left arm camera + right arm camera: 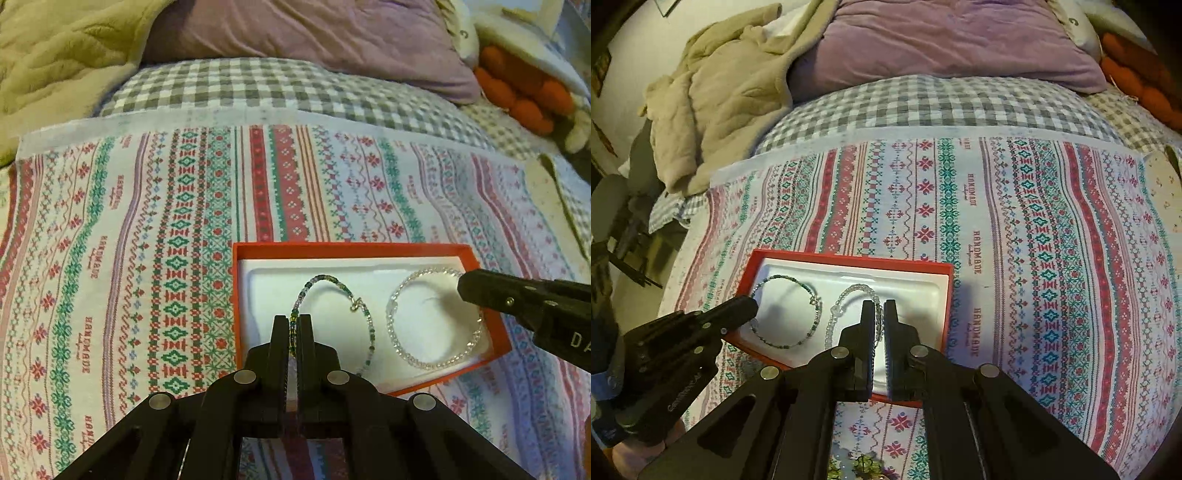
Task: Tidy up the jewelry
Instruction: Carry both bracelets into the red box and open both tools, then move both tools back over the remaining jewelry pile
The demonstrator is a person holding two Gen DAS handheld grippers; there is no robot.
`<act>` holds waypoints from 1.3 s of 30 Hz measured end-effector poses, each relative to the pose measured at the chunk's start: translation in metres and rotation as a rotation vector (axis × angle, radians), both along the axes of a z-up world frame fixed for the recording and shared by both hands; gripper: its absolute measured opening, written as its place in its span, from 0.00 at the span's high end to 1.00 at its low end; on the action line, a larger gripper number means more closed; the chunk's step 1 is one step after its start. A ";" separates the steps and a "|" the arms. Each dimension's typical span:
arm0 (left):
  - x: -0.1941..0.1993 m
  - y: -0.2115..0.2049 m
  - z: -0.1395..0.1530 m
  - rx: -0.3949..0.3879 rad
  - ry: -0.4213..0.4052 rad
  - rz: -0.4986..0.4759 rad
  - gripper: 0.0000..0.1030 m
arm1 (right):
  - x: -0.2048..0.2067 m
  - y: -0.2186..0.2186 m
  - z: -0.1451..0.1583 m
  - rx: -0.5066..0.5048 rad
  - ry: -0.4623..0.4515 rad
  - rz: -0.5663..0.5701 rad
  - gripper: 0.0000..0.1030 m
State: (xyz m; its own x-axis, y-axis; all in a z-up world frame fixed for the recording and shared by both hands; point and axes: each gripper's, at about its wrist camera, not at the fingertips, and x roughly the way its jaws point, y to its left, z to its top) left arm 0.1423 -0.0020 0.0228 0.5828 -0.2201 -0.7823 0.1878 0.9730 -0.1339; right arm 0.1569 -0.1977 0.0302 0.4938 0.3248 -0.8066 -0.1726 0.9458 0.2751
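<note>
A red box (pixel 243 295) with a white liner lies on the patterned cloth; it also shows in the right wrist view (pixel 947 295). In it lie a green-beaded bracelet (pixel 334 278) (pixel 783 278) on the left and a clear-beaded bracelet (pixel 424 360) (pixel 849 291) on the right. My left gripper (pixel 294 321) is shut on the near-left side of the green bracelet. My right gripper (pixel 879 306) is shut on the right side of the clear bracelet, over the box. Each gripper shows in the other's view, the right gripper (pixel 463 286) and the left gripper (pixel 751 304).
The patterned cloth (pixel 147 221) covers a checked bed sheet (pixel 240 85). A purple pillow (pixel 942 40), a beige blanket (pixel 731 92) and orange plush items (pixel 517 85) lie at the back. More beads (pixel 864 463) lie under my right gripper, near the front edge.
</note>
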 end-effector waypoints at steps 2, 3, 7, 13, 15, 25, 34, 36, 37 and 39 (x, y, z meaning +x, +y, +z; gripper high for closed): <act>-0.003 -0.002 0.003 0.018 -0.016 -0.004 1.00 | -0.001 0.000 0.001 -0.007 0.003 0.000 0.90; -0.003 -0.004 0.004 0.025 -0.018 -0.006 0.95 | -0.001 0.000 0.002 -0.011 0.003 -0.002 0.86; -0.010 -0.008 0.008 0.057 -0.035 -0.019 0.81 | -0.006 0.000 0.007 -0.019 -0.002 0.000 0.73; -0.023 -0.007 0.018 0.086 -0.062 -0.026 0.56 | -0.021 -0.002 0.016 -0.046 -0.018 0.015 0.68; -0.027 -0.006 0.020 0.094 -0.067 -0.026 0.48 | -0.027 -0.005 0.019 -0.051 -0.024 0.014 0.59; -0.054 -0.005 0.025 0.154 -0.082 -0.007 0.12 | -0.056 -0.017 0.025 -0.070 -0.029 0.000 0.45; -0.077 -0.004 0.017 0.220 -0.063 0.009 0.03 | -0.077 -0.011 0.021 -0.103 -0.004 0.018 0.39; -0.081 -0.001 0.014 0.222 -0.048 0.009 0.03 | -0.082 -0.009 0.017 -0.114 0.008 0.024 0.39; -0.083 0.000 0.012 0.222 -0.037 0.008 0.03 | -0.084 -0.009 0.016 -0.119 0.014 0.025 0.39; -0.086 0.002 0.009 0.222 -0.022 0.003 0.02 | -0.087 -0.008 0.013 -0.129 0.025 0.029 0.38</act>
